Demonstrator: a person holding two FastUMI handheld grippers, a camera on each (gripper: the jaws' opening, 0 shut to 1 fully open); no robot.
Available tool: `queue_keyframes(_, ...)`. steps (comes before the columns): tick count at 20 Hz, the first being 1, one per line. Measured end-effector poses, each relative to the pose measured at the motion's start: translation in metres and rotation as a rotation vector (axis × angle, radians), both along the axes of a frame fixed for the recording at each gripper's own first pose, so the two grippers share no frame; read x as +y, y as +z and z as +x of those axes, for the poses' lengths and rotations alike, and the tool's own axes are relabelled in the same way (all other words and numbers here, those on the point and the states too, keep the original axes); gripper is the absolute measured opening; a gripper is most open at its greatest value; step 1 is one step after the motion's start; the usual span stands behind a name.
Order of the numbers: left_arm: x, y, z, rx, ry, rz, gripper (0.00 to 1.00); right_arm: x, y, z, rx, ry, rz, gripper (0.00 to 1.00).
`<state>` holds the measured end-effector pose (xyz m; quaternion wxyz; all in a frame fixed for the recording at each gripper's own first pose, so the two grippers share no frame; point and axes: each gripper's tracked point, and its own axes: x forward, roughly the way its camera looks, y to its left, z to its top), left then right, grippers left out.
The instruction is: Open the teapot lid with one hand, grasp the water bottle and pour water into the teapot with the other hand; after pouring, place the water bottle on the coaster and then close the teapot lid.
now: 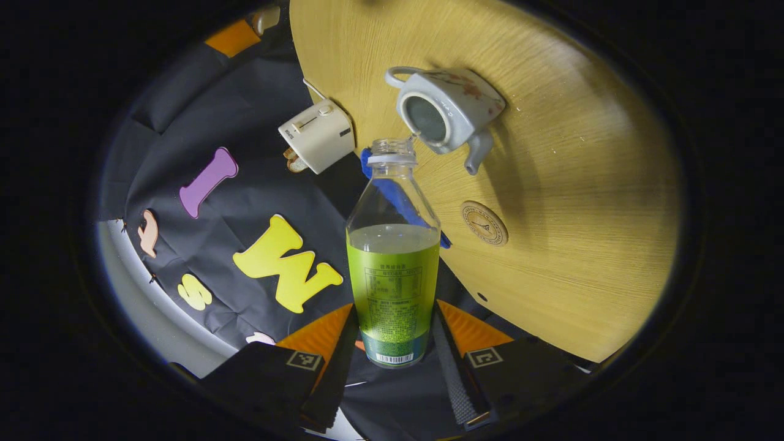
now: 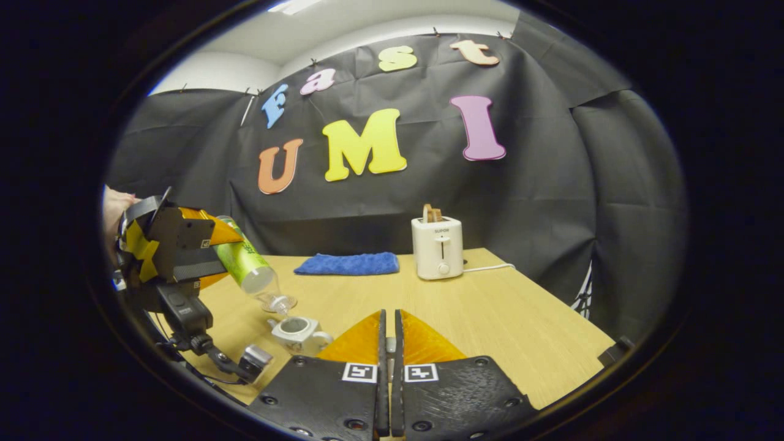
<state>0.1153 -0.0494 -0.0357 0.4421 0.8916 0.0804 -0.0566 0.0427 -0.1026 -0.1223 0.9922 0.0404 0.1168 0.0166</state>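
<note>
The left gripper (image 1: 395, 343) has its jaws pinching the water bottle (image 1: 393, 275) low on its labelled body, one finger on each side. The bottle is uncapped and tilted, its open neck just above the teapot (image 1: 446, 110), whose mouth is uncovered. In the right gripper view the same bottle (image 2: 248, 262) slants neck-down over the teapot (image 2: 298, 332), held by the left gripper (image 2: 177, 245) with a hand (image 2: 113, 211) behind it. The right gripper (image 2: 390, 343) has its jaws almost pressed together; a small pale item sits in the narrow gap, and I cannot tell whether it is the lid. The coaster (image 1: 484, 223) lies on the table (image 1: 582, 214) near the teapot's spout side. A blue cloth (image 2: 348, 263) and a toaster (image 2: 437, 247) stand beyond the teapot.
</note>
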Motion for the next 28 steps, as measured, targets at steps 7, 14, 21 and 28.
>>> queue_keyframes(7, -0.003, 0.003, 0.003, -0.013, -0.015, 0.028, 0.70, -0.001, -0.001, 0.001, 0.002, -0.001, 0.004, 0.01)
queue_keyframes(14, -0.003, 0.001, 0.005, -0.009, -0.015, 0.024, 0.70, -0.001, 0.000, 0.000, 0.001, -0.003, 0.002, 0.01)
queue_keyframes(21, 0.016, -0.019, 0.008, 0.057, 0.054, -0.182, 0.70, -0.003, 0.002, -0.002, -0.002, -0.012, 0.001, 0.01)
queue_keyframes(28, 0.029, -0.090, -0.037, 0.319, 0.275, -0.869, 0.71, -0.002, 0.015, -0.003, -0.013, -0.032, 0.001, 0.01)
